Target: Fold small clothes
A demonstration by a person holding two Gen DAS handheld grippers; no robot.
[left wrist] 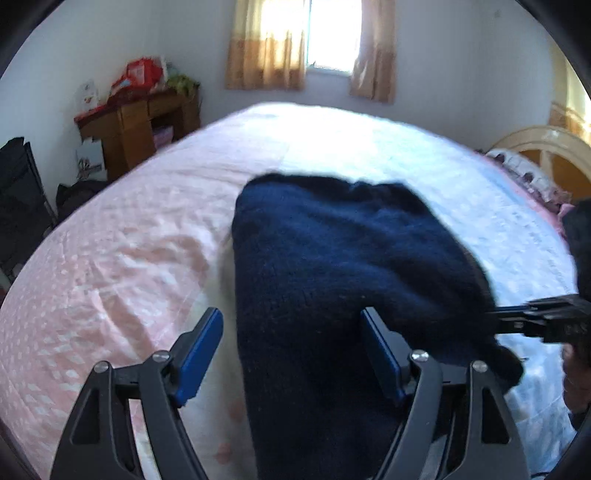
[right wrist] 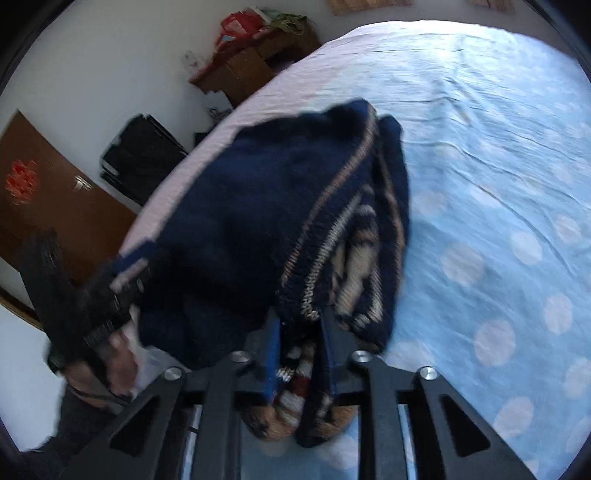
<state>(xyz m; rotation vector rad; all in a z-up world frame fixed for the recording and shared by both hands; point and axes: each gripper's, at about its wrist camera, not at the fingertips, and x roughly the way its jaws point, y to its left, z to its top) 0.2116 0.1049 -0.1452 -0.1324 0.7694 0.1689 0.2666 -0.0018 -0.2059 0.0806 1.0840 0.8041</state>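
- A dark blue knitted sweater (left wrist: 332, 251) lies in a lump on the bed (left wrist: 129, 258), in the middle of the left wrist picture.
- The bed sheet is pink with pale spots on the left side of that picture and light blue on the right.
- The left tool (left wrist: 291, 321) is at the bottom of its picture. Its two blue fingers (left wrist: 201, 350) are spread wide apart. The sweater runs between them, but the left finger is clear of the wool, so the tool is not squeezing it.
- The right tool (right wrist: 299, 325) is at the bottom middle of its own picture. Its fingers are nearly together, pinching a fold of the sweater (right wrist: 258, 221).
- In that picture the sweater shows tan and cream stripes along its right edge and near the tool.
- The right tool also pokes in from the right edge of the left wrist picture, touching the sweater.
- A hand (right wrist: 118, 365) holds the left tool at the lower left of the right wrist picture. It is blurry.
- A brown wooden desk (left wrist: 140, 125) with red things on top stands at the upper left, by the wall.
- A window (left wrist: 325, 33) with tan curtains is at the top.
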